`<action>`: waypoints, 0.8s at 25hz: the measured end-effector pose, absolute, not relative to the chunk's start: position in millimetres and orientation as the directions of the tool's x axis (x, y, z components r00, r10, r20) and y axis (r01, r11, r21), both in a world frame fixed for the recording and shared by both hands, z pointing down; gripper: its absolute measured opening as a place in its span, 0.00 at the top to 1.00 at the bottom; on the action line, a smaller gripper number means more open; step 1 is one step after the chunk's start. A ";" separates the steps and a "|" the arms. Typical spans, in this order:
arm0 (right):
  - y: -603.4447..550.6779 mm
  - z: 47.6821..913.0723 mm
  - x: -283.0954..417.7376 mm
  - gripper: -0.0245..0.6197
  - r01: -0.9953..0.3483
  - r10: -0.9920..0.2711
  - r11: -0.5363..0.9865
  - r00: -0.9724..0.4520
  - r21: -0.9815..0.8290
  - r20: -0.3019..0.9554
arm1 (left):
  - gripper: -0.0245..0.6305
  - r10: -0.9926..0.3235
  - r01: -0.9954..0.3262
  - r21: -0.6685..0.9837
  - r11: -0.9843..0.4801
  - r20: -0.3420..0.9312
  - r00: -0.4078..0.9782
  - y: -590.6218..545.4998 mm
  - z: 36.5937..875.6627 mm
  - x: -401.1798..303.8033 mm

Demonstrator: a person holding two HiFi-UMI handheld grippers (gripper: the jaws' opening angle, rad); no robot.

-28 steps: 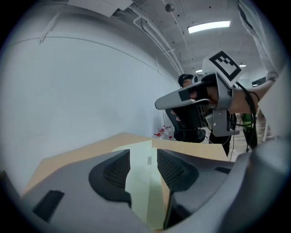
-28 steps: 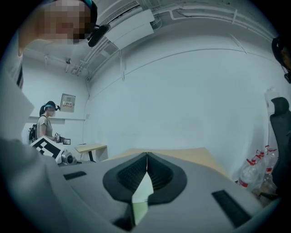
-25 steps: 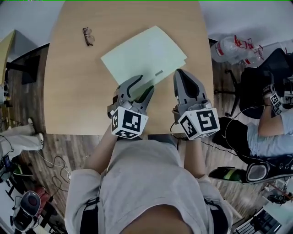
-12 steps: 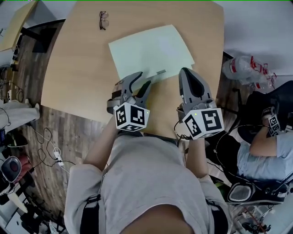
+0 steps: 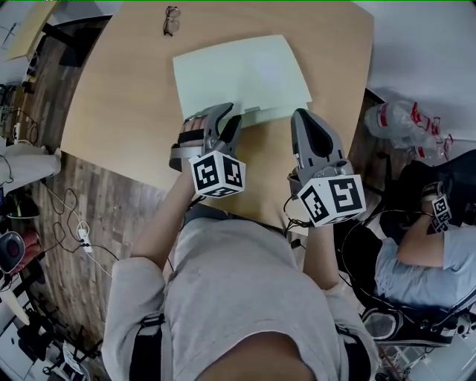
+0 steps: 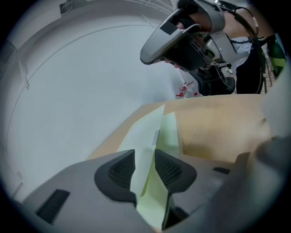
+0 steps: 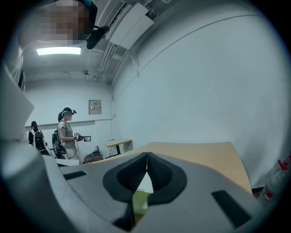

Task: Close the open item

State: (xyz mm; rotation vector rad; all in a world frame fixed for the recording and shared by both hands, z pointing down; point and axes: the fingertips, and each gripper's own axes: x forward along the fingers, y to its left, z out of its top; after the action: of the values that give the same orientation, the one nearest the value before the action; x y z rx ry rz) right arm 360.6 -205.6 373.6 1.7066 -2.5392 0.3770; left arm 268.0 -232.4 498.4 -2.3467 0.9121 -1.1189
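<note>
The pale green folder (image 5: 238,78) lay flat in the upper middle of the head view, its long side running across the frame and its near edge turned toward you. A second leaf showed just past its right and lower edges, so it looked not quite squared shut. That near edge was what the coming move hung on: it sat directly at your left tongs (image 5: 225,117), which reached it at the lower left corner of the folder. In the left gripper view a leaf of the folder stood up between the pads (image 6: 119,169). The jaws had just been closing on it but were spread, with a gap on either side. Your right tongs (image 5: 303,119) were pressed together with nothing in them, just beside the folder's lower right corner. The left was therefore the nearer to the work.

The desk (image 5: 126,111) was light wood with rounded corners, bare apart from a pair of glasses (image 5: 172,18) at the top of the frame, well apart from the folder. Around it ran a dark plank floor (image 5: 97,216), with plastic bottles (image 5: 405,123) at right and a seated person (image 5: 424,257) lower right.
</note>
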 end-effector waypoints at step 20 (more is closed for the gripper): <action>-208.6 387.1 366.7 0.95 -0.892 -0.873 0.415 -0.446 -0.181 0.197 | 0.86 -0.456 -0.372 -0.295 -0.880 0.745 0.487 -219.0 547.1 271.9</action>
State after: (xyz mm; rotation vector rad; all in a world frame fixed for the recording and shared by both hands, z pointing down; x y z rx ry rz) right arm 366.7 -208.6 387.1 1.6119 -2.5811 0.3993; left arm 271.9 -219.0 547.1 -2.6266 0.7337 -1.3606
